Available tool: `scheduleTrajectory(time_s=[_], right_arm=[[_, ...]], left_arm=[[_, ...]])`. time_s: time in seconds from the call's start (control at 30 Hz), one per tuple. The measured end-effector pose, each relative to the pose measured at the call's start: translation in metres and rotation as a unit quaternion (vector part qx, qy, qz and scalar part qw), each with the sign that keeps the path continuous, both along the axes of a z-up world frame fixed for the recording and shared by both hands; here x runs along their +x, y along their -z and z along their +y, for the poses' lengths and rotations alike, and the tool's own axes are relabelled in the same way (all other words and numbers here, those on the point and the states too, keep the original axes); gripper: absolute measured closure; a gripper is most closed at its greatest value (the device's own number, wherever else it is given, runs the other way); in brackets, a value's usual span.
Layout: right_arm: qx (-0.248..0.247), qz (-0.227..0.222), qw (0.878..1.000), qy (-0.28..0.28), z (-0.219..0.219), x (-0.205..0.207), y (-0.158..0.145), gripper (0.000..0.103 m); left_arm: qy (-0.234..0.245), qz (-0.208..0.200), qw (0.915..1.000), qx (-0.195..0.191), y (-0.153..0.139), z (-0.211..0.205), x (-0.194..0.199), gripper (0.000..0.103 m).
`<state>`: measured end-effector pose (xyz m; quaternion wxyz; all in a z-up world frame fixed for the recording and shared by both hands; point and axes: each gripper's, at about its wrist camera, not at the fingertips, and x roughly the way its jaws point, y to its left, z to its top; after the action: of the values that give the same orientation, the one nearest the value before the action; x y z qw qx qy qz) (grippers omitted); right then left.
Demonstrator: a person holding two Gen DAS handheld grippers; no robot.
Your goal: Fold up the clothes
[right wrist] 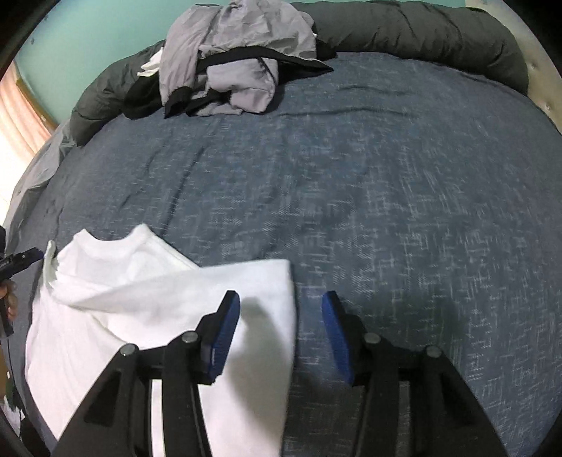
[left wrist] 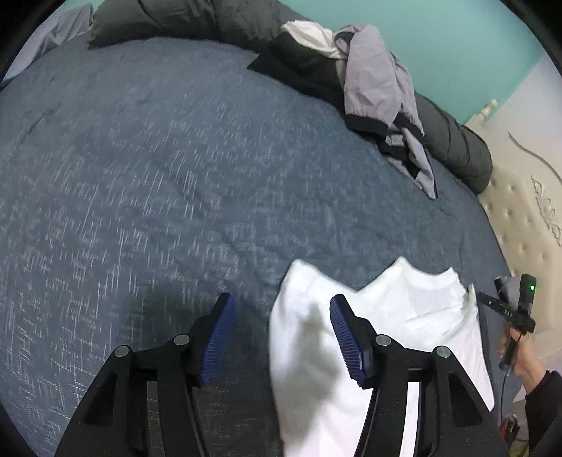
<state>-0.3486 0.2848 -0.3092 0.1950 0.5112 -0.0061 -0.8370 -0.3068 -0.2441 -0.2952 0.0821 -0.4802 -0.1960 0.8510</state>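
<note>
Left gripper (left wrist: 282, 309): jaws apart, nothing clamped; shirt edge below the right pad.
Right gripper (right wrist: 281, 307): jaws apart, nothing clamped; shirt edge below the left pad.
Shirt (left wrist: 404, 316): white, part-folded, between both grippers, collar away from them, long axis toward cameras.
Nearer hand: neither; equal.
Surface: blue bedspread (right wrist: 386, 175).
Room: grey jacket (right wrist: 239, 52) well apart, teal wall (left wrist: 439, 31).

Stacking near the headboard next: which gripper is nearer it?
Right. The right gripper is at the shirt's edge nearest the headboard; the left gripper is at the opposite edge, farther away.
</note>
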Motion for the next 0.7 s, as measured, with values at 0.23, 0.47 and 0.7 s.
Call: scheduleTrajectory(time_s=[0.23,0.47,0.7], right_arm=[[-0.023,-0.006,1.0,0.018,0.007,-0.008,0.006,0.053],[-0.056,-0.013,0.998,0.0,0.001,-0.01,0.018,0.087],[-0.085,0.039,0.996,0.008,0.015,0.006,-0.005,0.097]], left_arm=[[0.018,0.001,0.9998,-0.001,0.009,0.009,-0.008,0.043],[0.011,0.008,0.9996,0.025,0.006,0.005,-0.011,0.083],[0.004,0.05,0.9987,0.007,-0.021,-0.001,0.006,0.099]])
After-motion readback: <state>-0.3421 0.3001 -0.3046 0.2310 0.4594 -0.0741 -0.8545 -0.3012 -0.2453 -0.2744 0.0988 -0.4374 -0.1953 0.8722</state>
